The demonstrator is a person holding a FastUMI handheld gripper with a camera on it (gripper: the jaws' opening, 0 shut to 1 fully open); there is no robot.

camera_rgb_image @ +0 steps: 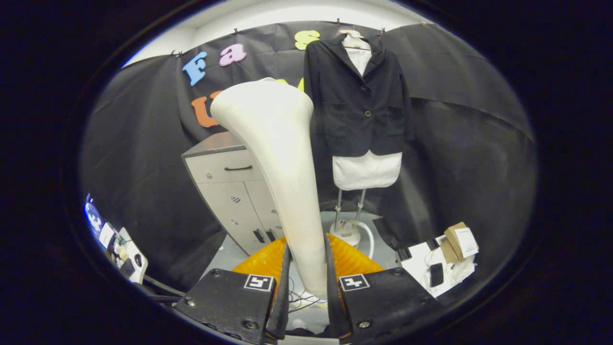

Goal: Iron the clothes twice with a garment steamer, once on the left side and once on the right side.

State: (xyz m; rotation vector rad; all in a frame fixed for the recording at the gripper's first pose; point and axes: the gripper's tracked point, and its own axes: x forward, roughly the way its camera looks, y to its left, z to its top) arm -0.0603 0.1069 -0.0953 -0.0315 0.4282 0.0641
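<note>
My gripper (pixel 308 273) is shut on the white garment steamer (pixel 280 163), both fingers pressing on its narrow handle. The steamer rises from between the fingers and widens to a broad head at the top, tilted left. Beyond it a dark jacket (pixel 359 105) hangs over a white shirt (pixel 367 170) on a hanger and stand (pixel 348 211). The steamer head is left of the jacket and still some way in front of it, not touching it. A white hose (pixel 368 237) curls by the stand's base (pixel 346 235).
A grey cabinet (pixel 230 191) with a drawer and doors stands left of the stand, behind the steamer. On the floor to the right lie a white sheet with a phone (pixel 436 274) and a cardboard box (pixel 460 242). Devices and cables sit at the far left (pixel 122 251).
</note>
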